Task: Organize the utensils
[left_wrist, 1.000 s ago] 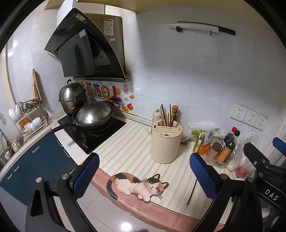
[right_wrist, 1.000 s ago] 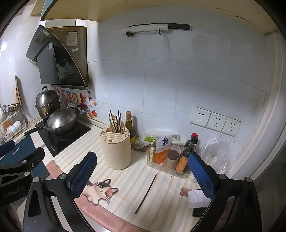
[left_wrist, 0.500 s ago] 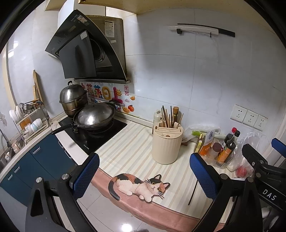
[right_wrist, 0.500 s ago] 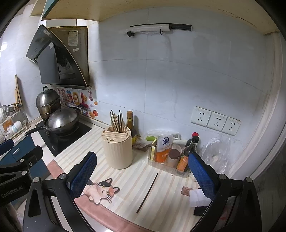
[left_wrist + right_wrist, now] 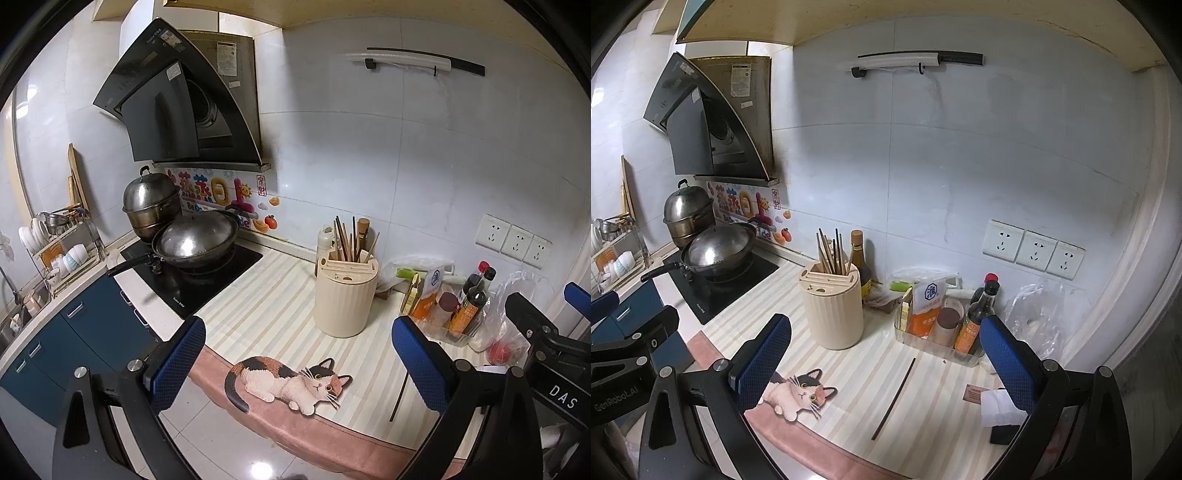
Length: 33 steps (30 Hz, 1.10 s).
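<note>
Two grippers hover at the counter's front edge, jaws spread wide, nothing between the blue textured pads: left gripper (image 5: 299, 365) above the pink mat border, right gripper (image 5: 886, 365) over the striped mat (image 5: 923, 398). Open striped surface lies between them and the holder; room narrows at right, w/ a folded white paper (image 5: 999, 406) and a clear tray of condiment bottles (image 5: 960, 354). One loose chopstick (image 5: 894, 398), thin, dark, straight, lies flat on the mat, angled toward the tray, apart from both grippers. A printed cat (image 5: 288, 382) sprawls at the mat's edge. Behind, a cream ribbed utensil holder (image 5: 834, 310), cylindrical, slotted top, w/ more chopsticks upright inside. Far left: steel wok (image 5: 195, 243) on a black cooktop, tiled wall beyond.
</note>
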Tool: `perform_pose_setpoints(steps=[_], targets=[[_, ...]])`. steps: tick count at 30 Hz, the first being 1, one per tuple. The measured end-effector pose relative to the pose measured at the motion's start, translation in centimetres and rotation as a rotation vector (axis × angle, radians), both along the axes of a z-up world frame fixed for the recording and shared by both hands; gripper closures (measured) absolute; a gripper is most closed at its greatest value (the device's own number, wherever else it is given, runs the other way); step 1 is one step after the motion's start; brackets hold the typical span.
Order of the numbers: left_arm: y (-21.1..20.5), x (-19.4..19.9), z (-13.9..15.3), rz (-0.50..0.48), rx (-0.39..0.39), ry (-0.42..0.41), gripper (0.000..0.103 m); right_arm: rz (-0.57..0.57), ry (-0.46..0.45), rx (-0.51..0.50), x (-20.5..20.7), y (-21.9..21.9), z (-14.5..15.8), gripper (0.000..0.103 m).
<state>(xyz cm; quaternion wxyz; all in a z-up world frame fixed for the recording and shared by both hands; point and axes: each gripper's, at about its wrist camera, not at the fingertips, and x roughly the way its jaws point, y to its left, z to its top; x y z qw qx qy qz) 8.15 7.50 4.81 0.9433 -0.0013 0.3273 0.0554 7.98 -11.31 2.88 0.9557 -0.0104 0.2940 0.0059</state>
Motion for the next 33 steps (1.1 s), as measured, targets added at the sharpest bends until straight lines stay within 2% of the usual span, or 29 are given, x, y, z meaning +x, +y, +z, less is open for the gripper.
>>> perform_pose_setpoints(steps=[33], targets=[[1.1,-0.2,0.3,-0.007,0.009,-0.023,0.0,-0.02,-0.005,0.003,-0.3,-0.3,0.5,0.0]])
